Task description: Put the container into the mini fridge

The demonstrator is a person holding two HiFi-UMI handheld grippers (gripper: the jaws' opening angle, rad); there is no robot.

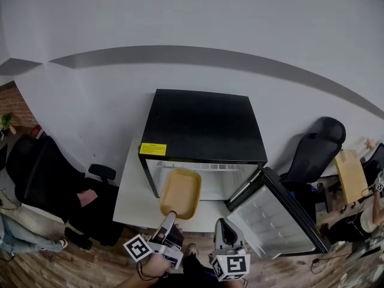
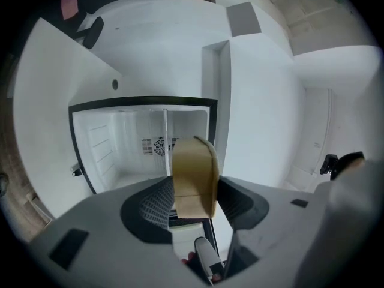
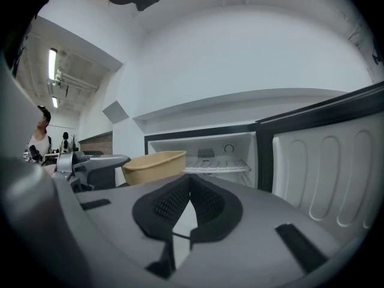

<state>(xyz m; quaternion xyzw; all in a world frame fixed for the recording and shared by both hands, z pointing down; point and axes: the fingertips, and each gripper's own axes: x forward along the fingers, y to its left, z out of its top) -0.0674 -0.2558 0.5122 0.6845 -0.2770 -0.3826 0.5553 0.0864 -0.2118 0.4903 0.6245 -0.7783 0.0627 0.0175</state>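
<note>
White wall backs a dark office chair (image 1: 42, 173) at left, partly cut off by the frame edge. Beside it, a white tabletop (image 1: 127, 197) carries the black mini fridge (image 1: 201, 125), whose yellow label (image 1: 153, 149) is too small to read. The left tongs (image 1: 170, 216) clench the rim of the tan container (image 1: 180, 192), held just before the open compartment and hiding its near end. The right tongs (image 1: 222, 224) are closed on nothing, beside the open door (image 1: 273, 218).
</note>
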